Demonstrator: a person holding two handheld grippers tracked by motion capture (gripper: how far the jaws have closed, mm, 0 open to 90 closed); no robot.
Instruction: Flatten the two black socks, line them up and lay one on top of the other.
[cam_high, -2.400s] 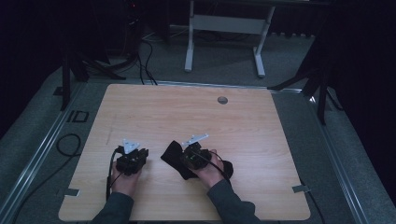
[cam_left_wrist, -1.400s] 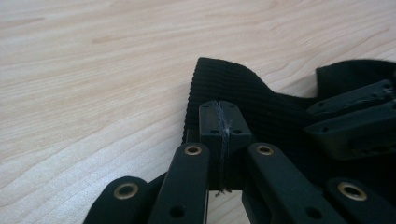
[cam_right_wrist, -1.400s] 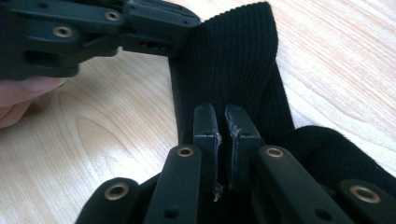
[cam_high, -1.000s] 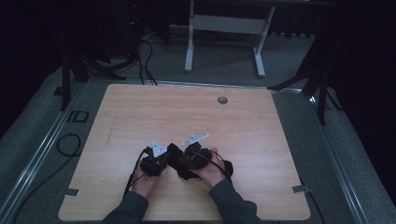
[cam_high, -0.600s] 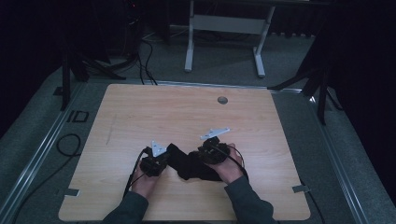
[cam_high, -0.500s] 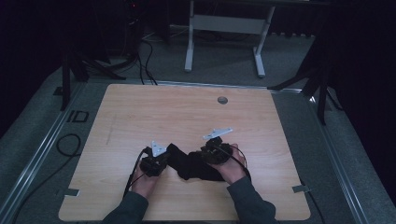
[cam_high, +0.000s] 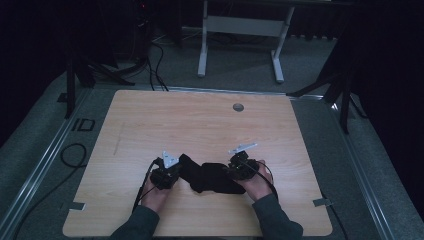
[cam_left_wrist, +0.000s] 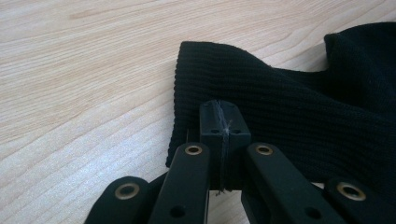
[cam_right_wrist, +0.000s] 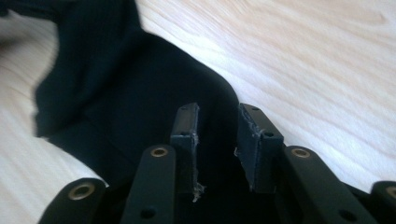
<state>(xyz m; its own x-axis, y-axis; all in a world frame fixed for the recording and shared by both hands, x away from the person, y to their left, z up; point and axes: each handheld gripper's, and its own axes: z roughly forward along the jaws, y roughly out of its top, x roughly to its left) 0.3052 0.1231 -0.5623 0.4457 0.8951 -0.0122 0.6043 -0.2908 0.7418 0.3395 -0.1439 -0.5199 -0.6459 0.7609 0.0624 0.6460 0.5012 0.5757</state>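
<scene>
Cloth (cam_high: 210, 175) on table (cam_high: 200, 120), between left gripper (cam_high: 172, 169) and right gripper (cam_high: 235, 167).

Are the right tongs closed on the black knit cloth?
No, in the right gripper view the right tongs stand open, with a clear gap between the jaws over the black knit cloth.

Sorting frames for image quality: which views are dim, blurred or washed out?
High view: dim, table lit, surroundings almost black. Left gripper view: sharp, the black cloth ribbing and wood grain crisp. Right gripper view: cloth edge smeared at upper left, pale wood washed out at right.
</scene>
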